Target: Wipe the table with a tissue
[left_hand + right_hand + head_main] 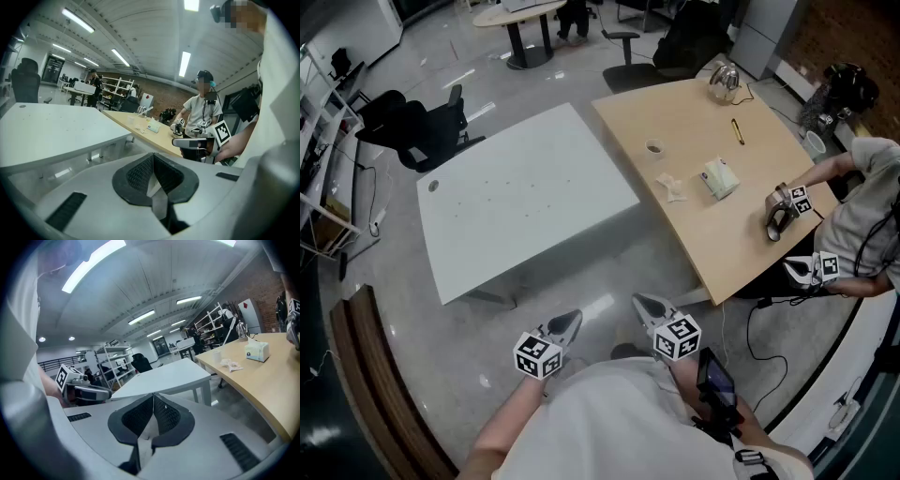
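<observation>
Lit brightly and evenly from above by ceiling strip lights (185, 63). Cast only soft shadows beneath the white table (525, 202); left pale glare streaks on the polished floor (600, 307). Bent strongly fisheye toward dark, blurred edges in both gripper views.

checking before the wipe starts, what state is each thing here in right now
left gripper: shut, empty, short of both tables
right gripper: shut, empty, short of both tables
pale tissue pack: resting on the tan wooden table
crumpled white tissue: lying loose beside the pack
small paper cup: upright
yellow pen: lying flat
</observation>
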Available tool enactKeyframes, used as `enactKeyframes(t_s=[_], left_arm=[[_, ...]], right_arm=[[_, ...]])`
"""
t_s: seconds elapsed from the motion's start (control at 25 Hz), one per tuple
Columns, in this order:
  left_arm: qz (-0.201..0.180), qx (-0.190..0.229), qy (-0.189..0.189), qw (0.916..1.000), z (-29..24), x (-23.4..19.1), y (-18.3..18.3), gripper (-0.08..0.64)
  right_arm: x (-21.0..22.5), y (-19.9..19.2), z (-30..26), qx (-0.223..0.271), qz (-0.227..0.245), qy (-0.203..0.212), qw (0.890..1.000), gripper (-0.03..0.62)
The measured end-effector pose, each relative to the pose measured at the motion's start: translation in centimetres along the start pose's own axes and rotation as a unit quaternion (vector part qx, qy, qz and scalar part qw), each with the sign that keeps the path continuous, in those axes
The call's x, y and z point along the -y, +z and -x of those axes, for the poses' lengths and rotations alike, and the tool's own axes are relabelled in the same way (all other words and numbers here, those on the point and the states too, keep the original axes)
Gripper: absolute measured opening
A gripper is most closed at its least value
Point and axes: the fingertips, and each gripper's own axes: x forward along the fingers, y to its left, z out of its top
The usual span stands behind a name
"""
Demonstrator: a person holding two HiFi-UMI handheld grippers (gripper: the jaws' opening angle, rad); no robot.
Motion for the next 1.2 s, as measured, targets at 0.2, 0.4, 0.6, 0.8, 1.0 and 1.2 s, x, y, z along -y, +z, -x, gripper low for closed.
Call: enactKeyframes(t_s=[0.2,0.4,0.6,0.8,1.0,1.2], left_arm=[[-0.010,-0.005,0.004,0.9999,-4.4,-0.4,2.2,0.008],[-0.009,0.005,0.018,0.9998,-7.4,-1.0,5.1,0.008],[-0.009,0.010,0.027,0.9995,-9.4,-0.9,7.1,0.008],[0.002,-0.008,0.026,0.9996,-10.8,-1.3,7.0,0.008],[-0.004,-0.022,0.007,0.9997,-13.2,-2.0,7.5,0.008],[-0.028,-0.020,-0.032,0.9989,-16.5,-3.0,10.0,0.008]], right_arm=[[4.4,2.3,-0.4,0.012,-0.003,0.005,1.000,0.017],[7.8,4.4,-0.9,0.015,-0.003,0.013,1.000,0.017],[10.2,6.3,-1.6,0.022,-0.003,0.024,0.999,0.017],[11.7,6.8,-2.3,0.022,-0.014,0.028,0.999,0.017],[13.8,6.1,-2.1,0.008,-0.033,-0.001,0.999,0.018],[16.6,6.2,-2.7,-0.012,-0.030,-0.052,0.998,0.018]])
